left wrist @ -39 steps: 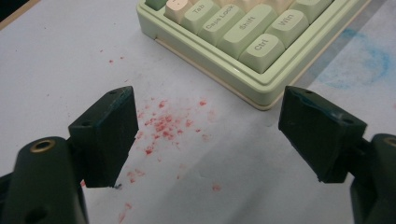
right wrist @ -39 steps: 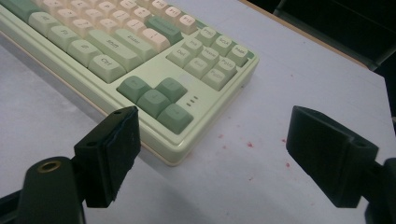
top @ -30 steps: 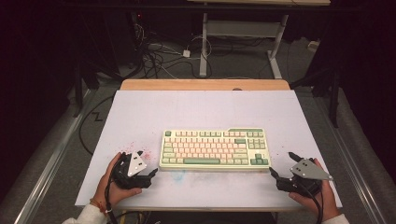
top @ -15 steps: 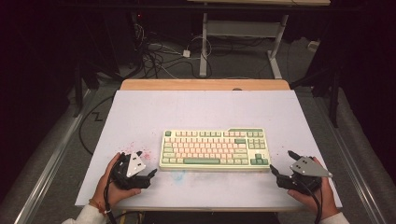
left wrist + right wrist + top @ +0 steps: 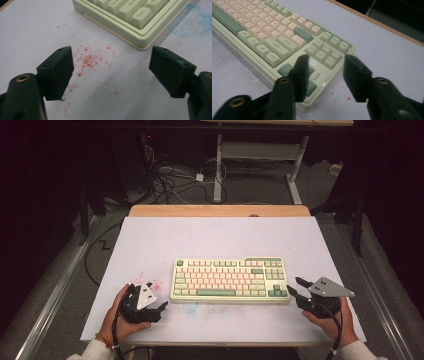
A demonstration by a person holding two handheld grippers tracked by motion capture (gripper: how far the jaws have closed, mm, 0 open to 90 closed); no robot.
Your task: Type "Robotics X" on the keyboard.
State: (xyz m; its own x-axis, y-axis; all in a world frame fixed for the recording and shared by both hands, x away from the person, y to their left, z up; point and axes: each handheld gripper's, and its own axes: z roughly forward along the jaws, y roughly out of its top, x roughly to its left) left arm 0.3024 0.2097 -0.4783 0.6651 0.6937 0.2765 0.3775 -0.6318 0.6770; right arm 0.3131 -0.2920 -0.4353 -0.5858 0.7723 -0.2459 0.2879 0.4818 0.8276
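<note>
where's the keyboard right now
In the high view the keyboard lies near the table's front edge, between the left gripper and right gripper, whose jaws have just been closing, empty, at its near right corner.

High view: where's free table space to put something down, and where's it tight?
Widest bare patch: the white table top between the keyboard and the far wooden edge. A narrower strip runs along the near edge between the left gripper and right gripper. It's tight at both keyboard ends, where a gripper sits close beside each.

Smooth, faintly glossy plastic on the keyboard. Matt white sheet over the table, bare wood along its far edge. Matt black plastic on the left gripper.
</note>
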